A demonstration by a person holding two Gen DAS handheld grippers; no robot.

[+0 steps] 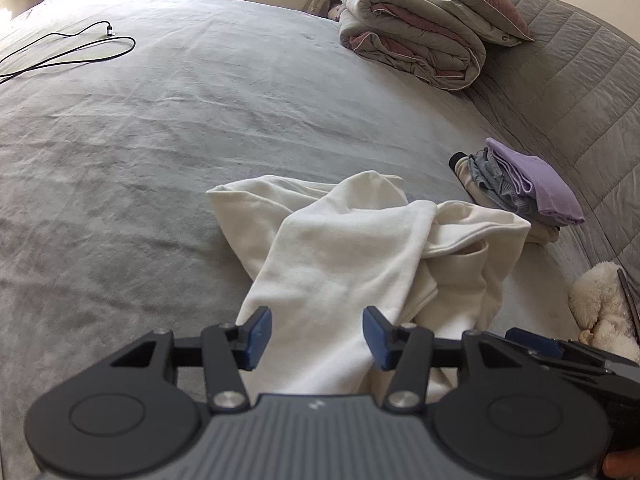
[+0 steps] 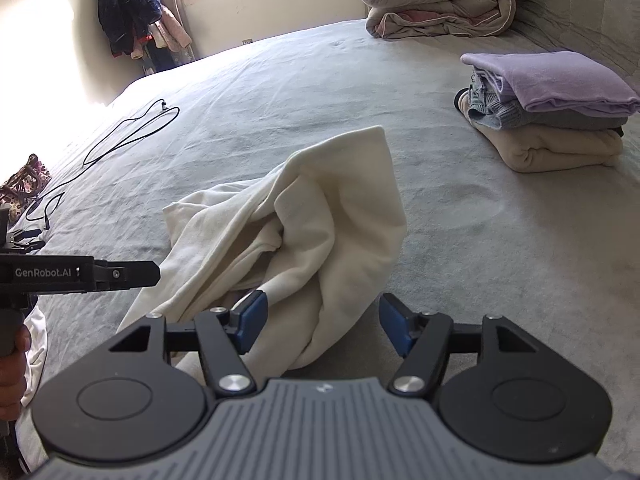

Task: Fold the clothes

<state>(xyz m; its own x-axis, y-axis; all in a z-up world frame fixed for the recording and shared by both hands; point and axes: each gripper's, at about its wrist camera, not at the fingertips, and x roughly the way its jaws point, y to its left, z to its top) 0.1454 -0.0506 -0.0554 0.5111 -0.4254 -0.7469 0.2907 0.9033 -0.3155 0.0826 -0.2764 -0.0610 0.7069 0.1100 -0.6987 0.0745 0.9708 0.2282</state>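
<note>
1. Crumpled cream cotton garment (image 1: 352, 240) lying bunched on the grey bedspread (image 1: 160, 140), well short of the folded pile topped with lilac cloth (image 1: 532, 184).
2. Left gripper (image 1: 317, 338) released, pads straddling cloth without pinching.
3. Right gripper (image 2: 320, 324) likewise unclenched, holding nothing.
4. Best next: pinch separate edges, spread flat before folding.

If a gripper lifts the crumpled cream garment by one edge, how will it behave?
The cream garment lies in soft, loose folds, so it will probably droop limply. Its overlapping layers will likely unfurl and drag across the grey bedspread. It looks light.
</note>
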